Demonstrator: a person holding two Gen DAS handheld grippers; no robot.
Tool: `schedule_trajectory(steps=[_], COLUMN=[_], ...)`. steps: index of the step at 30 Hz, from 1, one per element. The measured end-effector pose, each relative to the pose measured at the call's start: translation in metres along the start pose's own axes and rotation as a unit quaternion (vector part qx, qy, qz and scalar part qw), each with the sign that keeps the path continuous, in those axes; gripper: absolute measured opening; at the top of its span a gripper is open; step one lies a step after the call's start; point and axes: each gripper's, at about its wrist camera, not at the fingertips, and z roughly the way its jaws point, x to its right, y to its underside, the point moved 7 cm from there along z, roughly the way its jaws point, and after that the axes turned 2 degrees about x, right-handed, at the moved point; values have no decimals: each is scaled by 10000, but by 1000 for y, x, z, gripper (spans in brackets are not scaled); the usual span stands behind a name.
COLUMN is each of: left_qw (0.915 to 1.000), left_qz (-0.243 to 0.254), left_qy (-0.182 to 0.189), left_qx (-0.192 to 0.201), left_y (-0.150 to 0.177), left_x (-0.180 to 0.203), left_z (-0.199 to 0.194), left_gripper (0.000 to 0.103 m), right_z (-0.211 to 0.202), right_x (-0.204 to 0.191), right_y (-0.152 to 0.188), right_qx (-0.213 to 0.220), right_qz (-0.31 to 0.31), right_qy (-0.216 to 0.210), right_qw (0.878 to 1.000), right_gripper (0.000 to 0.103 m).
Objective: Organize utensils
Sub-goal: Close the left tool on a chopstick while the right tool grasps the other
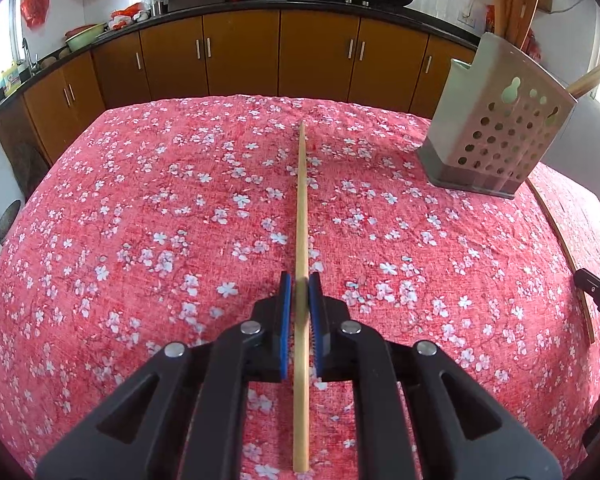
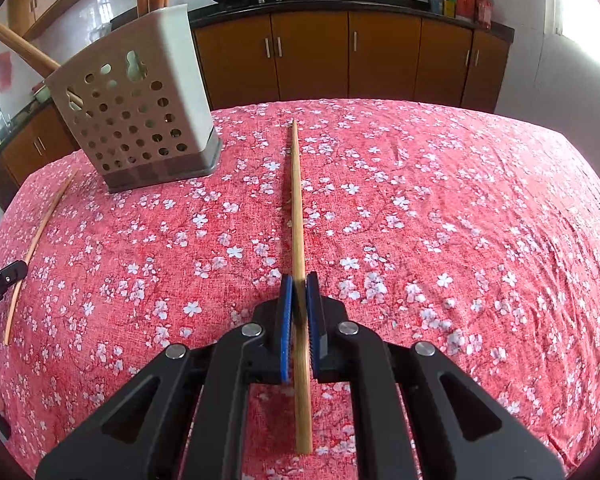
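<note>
Wooden chopsticks sit clamped in both claws, left [image 1: 300, 300] and right [image 2: 299, 300], over the cloth-covered counter [image 2: 440, 208], so the carry step is under way; next each must tip upright into the holder [image 2: 140, 112] at the far edge.

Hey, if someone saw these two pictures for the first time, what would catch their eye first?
Probably the chopstick clamped in the left gripper, and another chopstick clamped in the right gripper, both over a red flowered tablecloth. Next, the perforated grey utensil holder standing at the table's far side, already holding chopsticks.
</note>
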Motion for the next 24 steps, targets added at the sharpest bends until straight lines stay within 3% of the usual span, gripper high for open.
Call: schedule_trajectory(steps=[24], left_qw=[10000], left_qz=[-7], left_qy=[-29], left_qx=[-11], left_y=[-1], left_x=[3], left_z=[-1], left_gripper=[11], right_z=[0], right_x=[0], right_y=[1], right_qx=[6], right_qz=[-2], right_qy=[9], right_qw=[10000], right_gripper=[8])
